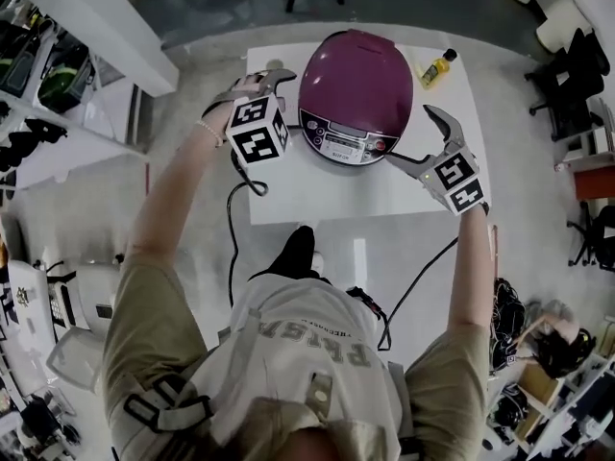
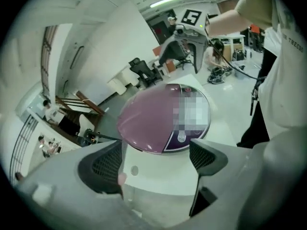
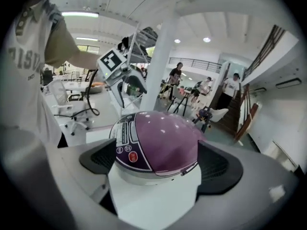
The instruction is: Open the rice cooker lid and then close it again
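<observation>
1. The rice cooker [image 1: 354, 94] is sitting toward the far edge of the white table [image 1: 288, 195], with its purple lid [image 1: 357, 65] lying shut.
2. The left gripper [image 2: 154, 159] and the right gripper [image 3: 158, 163] are hovering on either side of it. Both have their jaws spread wide and are holding nothing.
3. The latch is probably untouched, so both the opening and the closing are likely waiting to be done.
4. A yellow bottle [image 1: 437, 68] is standing near the table's far right corner. A cable [image 1: 231, 238] is trailing across the grey floor, and shelves and chairs are ringing an open workshop.
</observation>
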`<state>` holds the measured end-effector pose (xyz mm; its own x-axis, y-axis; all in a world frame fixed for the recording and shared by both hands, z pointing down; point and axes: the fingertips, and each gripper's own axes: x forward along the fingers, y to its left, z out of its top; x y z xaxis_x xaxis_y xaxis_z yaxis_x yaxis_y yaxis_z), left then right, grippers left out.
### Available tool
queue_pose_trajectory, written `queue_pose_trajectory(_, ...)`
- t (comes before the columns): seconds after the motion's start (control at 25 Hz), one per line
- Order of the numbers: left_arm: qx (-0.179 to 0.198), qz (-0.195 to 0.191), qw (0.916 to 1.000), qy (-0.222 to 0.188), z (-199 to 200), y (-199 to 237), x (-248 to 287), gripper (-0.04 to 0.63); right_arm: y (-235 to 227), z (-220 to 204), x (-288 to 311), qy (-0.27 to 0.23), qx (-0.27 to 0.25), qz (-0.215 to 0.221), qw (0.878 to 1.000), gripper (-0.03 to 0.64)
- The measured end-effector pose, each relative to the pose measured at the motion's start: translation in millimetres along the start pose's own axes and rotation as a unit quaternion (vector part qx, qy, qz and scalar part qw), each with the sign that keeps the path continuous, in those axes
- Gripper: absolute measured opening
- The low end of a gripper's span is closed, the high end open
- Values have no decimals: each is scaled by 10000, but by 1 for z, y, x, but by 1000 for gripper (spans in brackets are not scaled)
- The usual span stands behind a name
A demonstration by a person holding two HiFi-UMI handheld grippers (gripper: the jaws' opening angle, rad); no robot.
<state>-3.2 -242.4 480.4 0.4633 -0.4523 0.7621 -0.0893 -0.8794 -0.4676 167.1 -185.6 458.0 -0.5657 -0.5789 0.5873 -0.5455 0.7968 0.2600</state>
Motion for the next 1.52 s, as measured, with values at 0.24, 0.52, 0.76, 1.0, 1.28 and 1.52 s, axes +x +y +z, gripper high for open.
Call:
queue_pose_trajectory(0.24,-1524,992,9771,-1109,13,-5,-59,448,15,24,-49,-1231,763,-996,9844,500)
queue_pose_trajectory(0.52,-2819,2169,9112,-2078,19,-36,-123,405,55,37,-89,-2407,1522,-1675,9439,495)
queue_pose_trajectory(0.76,-3429,2693,8639,-2520,20,-65,-157,319,90,42,-112,-2846,1836,-2213,9145,419)
queue_pose_trajectory(1.0,-3747,3004,8336,-2730,20,-82,-174,242,111,43,-126,-2983,1974,-2662,8951,310)
queue_pose_trajectory(1.28,-3827,3044,8286,-2725,27,-103,-175,133,128,43,-131,-3017,2033,-2899,8852,163)
queue_pose_trajectory(1.52,-3826,2936,8336,-2692,31,-121,-172,87,144,43,-132,-3109,2021,-2957,8804,77)
